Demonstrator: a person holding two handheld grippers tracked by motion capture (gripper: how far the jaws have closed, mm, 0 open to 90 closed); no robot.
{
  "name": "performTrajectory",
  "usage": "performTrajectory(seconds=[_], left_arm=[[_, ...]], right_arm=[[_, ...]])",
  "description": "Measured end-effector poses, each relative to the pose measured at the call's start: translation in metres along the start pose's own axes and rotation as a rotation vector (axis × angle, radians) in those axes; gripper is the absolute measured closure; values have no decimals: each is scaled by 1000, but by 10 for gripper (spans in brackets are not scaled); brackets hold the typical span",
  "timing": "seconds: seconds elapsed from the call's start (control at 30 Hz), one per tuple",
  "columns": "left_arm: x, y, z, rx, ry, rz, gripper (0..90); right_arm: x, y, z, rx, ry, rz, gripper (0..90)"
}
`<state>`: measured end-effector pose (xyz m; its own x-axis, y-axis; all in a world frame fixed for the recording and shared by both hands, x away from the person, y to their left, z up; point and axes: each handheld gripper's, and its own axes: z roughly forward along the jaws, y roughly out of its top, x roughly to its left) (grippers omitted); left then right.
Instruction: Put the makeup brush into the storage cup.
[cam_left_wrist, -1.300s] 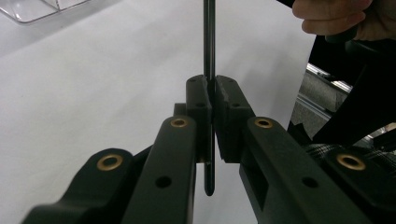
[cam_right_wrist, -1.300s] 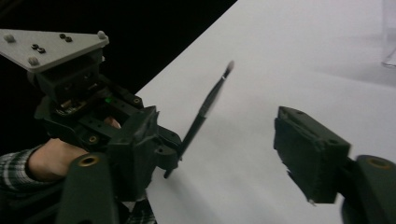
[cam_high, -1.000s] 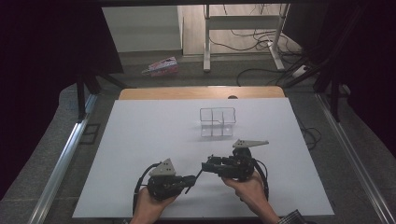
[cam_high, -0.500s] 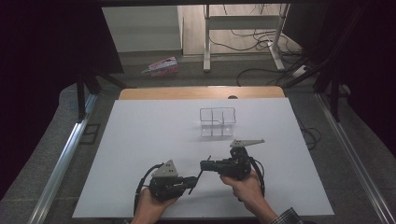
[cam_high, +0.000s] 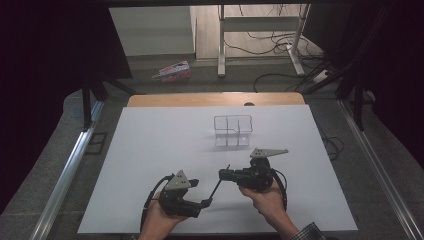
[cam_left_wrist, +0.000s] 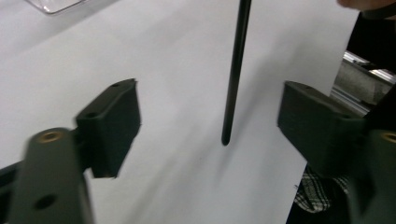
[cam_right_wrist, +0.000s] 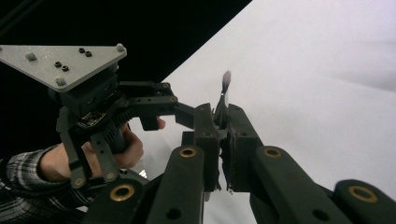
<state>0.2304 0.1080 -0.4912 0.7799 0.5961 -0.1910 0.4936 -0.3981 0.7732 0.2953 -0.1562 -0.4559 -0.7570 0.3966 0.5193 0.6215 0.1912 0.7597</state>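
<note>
Above the white table top (cam_high: 150, 145), my right gripper (cam_high: 223, 174) is shut on a thin black rod (cam_high: 215, 189). In the right gripper view the jaws (cam_right_wrist: 223, 122) pinch the rod, and its blurred pale tip (cam_right_wrist: 226, 79) sticks out beyond them. The rod slants down and left into the gap of my left gripper (cam_high: 199, 194). In the left gripper view, the rod (cam_left_wrist: 235, 70) hangs between the open jaws (cam_left_wrist: 210, 126). It touches neither pad. The left gripper (cam_right_wrist: 140, 109), with its grey plate, also appears in the right gripper view, held in a hand.
A small clear divided rack (cam_high: 233, 130) stands at the table's middle, beyond both grippers. A wooden edge (cam_high: 215, 99) borders the far side. Metal rails (cam_high: 70, 170) run along both sides. A colourful packet (cam_high: 172, 70) and cables (cam_high: 270, 37) lie on the floor behind.
Very little: both hands stay near the front of the table, and the right gripper has shifted slightly with the rod still in it.
</note>
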Motion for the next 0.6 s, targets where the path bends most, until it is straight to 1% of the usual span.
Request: performTrajectory(seconds=[0.03, 0.13, 0.27, 0.37, 0.53, 0.6], left_arm=[[0, 0, 0, 6, 11, -1, 167], [0, -2, -1, 17, 46, 17, 99], [-1, -4, -1, 29, 51, 14, 35], [-1, -5, -3, 38, 48, 12, 21], [3, -6, -10, 27, 39, -23, 19], [4, -7, -13, 33, 50, -25, 21]], right_arm=[[0, 0, 0, -1, -4, -5, 847], [2, 0, -1, -2, -21, -30, 847], [5, 1, -3, 1, -40, -49, 847], [6, 1, -3, 3, -49, -65, 847], [8, 2, -5, 3, -62, -82, 847], [8, 2, -7, -1, -69, -87, 846]])
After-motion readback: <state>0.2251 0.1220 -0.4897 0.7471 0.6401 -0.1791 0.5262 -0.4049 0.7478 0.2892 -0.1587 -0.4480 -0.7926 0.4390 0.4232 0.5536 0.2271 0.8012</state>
